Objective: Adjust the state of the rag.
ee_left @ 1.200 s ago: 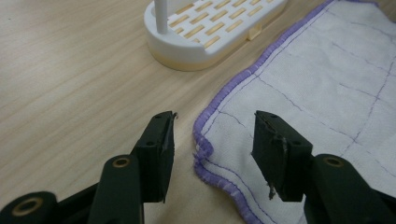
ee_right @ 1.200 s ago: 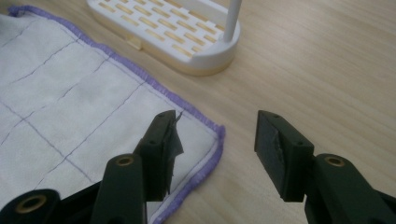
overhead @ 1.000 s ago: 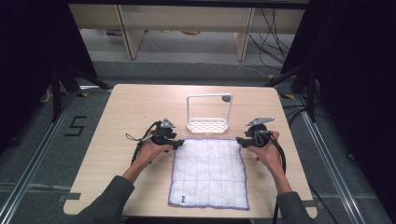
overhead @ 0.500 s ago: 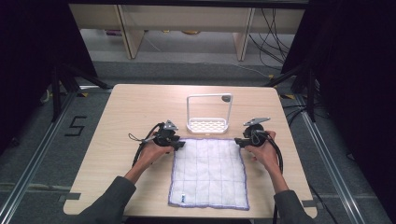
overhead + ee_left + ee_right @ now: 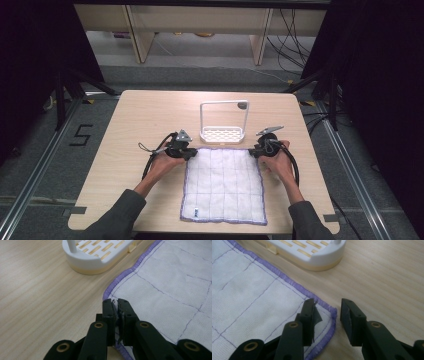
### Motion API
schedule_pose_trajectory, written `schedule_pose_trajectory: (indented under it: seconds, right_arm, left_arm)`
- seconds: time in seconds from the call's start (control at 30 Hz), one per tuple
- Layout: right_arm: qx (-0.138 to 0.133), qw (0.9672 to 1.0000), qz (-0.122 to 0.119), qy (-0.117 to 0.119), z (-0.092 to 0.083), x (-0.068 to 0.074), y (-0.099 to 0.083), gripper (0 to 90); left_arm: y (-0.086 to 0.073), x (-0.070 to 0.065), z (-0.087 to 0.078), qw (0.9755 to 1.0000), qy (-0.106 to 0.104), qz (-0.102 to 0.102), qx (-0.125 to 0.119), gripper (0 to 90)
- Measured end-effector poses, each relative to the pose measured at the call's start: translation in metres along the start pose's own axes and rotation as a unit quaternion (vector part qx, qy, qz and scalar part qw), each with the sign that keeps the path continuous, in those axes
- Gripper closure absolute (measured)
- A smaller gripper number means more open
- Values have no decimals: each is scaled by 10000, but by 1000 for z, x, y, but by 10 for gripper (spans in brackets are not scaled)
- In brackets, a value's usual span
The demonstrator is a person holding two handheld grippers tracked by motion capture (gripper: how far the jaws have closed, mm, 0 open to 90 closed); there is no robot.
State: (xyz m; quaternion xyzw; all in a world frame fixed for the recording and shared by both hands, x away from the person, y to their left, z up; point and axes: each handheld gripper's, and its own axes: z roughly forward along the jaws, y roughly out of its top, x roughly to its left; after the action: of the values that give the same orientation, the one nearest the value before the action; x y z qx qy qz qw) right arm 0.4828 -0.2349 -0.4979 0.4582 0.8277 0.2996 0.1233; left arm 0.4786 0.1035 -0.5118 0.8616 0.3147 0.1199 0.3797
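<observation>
While the white quilted cloth with the purple stitched border (image 5: 223, 184) lies flat on the pale wooden table (image 5: 125, 120), both grippers are at its two far corners. The left gripper (image 5: 189, 151) sits at the far left corner; in the left gripper view its two black jaws have just closed and now stand almost together, with the purple edge of the cloth (image 5: 175, 290) pinched between the pads. The left hand (image 5: 162, 162) rests on the table behind it.

The right gripper (image 5: 256, 151) is at the far right corner. In the right gripper view its jaws have just been closing but are not yet together: one jaw stands over the cloth (image 5: 249, 297) corner, the other over bare wood just beside the purple border, so the corner lies between them and the pads do not press on it. The right hand (image 5: 277, 159) holds this gripper from behind.

Just beyond the far edge of the cloth, between the two grippers, stands a white plastic rack with a slotted base and a tall square handle (image 5: 222, 134). The near edge of the cloth lies close to the near edge of the table.
</observation>
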Motion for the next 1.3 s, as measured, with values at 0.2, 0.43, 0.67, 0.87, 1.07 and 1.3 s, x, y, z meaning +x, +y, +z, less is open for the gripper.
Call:
schedule_pose_trajectory:
  seconds: [0.2,0.43,0.67,0.87,1.07,1.3]
  right_arm:
    - [-104,9998,-78,137,1,0,-2,819]
    - [-111,9988,-470,20,-1,1,-1,870]
    - [-399,9982,-442,44,-9,0,2,874]
    - [-420,9984,-365,137,-17,0,4,875]
    - [-532,9980,-308,176,-26,1,8,876]
    - [-925,9943,-475,217,-38,0,13,876]
  left_arm:
    - [0,-1,0,10000,35,71,-15,856]
    - [0,-3,-3,9999,69,101,-45,859]
    - [1,-2,-4,9998,77,155,-84,861]
    - [3,-2,-8,9998,61,125,-163,863]
    - [5,0,-13,9995,70,140,-264,863]
    - [12,0,-21,9988,122,170,-448,863]
